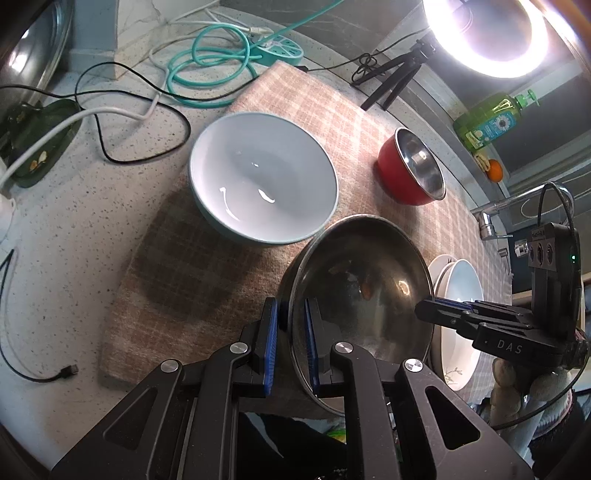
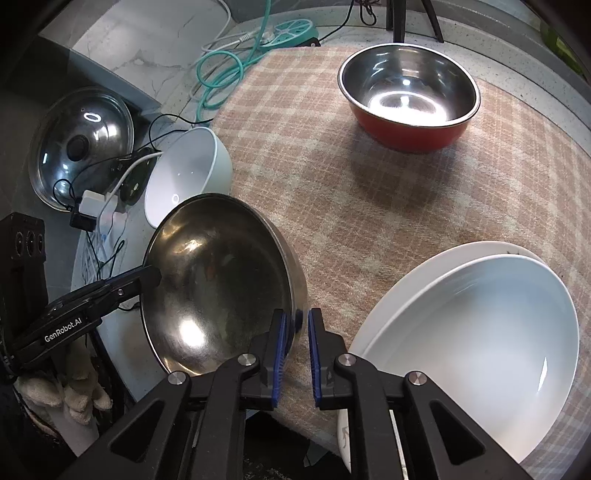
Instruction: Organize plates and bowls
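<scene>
A steel bowl (image 1: 360, 284) is held tilted above the checked cloth's near edge. My left gripper (image 1: 291, 343) is shut on its near rim, and my right gripper (image 2: 295, 343) is shut on the opposite rim (image 2: 221, 277). The right gripper also shows in the left wrist view (image 1: 430, 308); the left gripper shows in the right wrist view (image 2: 153, 276). A pale blue bowl (image 1: 264, 177) stands on the cloth beyond; it also shows in the right wrist view (image 2: 188, 173). A red bowl with steel inside (image 1: 412, 170) stands at the far right (image 2: 408, 94). White plates and a white bowl (image 2: 476, 328) are stacked at the right.
The checked cloth (image 1: 207, 280) covers a speckled counter. Cables and a teal power strip (image 1: 280, 48) lie at the back. A pot lid (image 2: 81, 140) leans at the left. A ring light on a tripod (image 1: 487, 33), a green soap bottle (image 1: 487, 122) and a tap (image 1: 487, 221) stand at the right.
</scene>
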A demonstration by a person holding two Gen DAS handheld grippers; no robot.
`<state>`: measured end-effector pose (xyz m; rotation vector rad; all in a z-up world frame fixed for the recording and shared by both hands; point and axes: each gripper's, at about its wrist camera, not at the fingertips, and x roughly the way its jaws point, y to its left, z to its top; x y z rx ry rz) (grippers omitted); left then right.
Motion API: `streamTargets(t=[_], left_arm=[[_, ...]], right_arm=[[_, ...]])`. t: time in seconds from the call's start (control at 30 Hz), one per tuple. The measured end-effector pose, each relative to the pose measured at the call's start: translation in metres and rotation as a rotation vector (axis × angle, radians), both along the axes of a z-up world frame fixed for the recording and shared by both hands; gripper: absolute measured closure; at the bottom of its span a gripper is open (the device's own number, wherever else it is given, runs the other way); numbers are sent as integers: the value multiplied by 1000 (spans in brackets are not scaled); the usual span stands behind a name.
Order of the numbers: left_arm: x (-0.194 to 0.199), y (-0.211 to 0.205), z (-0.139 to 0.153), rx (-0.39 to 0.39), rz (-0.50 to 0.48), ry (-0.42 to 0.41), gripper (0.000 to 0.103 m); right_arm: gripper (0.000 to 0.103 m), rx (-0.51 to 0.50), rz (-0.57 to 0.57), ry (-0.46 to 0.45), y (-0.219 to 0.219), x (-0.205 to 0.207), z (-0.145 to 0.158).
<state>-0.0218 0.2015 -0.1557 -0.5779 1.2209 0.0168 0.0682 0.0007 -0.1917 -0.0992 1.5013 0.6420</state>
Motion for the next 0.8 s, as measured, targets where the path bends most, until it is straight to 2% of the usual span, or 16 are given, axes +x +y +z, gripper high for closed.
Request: streamTargets(t=[0.23,0.43,0.6,0.7,0.8], left_arm=[[-7,16,16,31,35,-30,91],[1,23,29,46,47,-59,91],[17,19,41,48,18,-89,91],[34,14,49,29,-7,-110,91],[54,3,57,41,-54,-132,90]], right_arm=[[87,39,-25,-51,-15,7,21],[87,101,-102,-50,-35,23,34],[87,143,-157,-56,-49,36,41],[87,152,-196,-76,-58,48,47],[86,166,-238,-98,-68,62,54]])
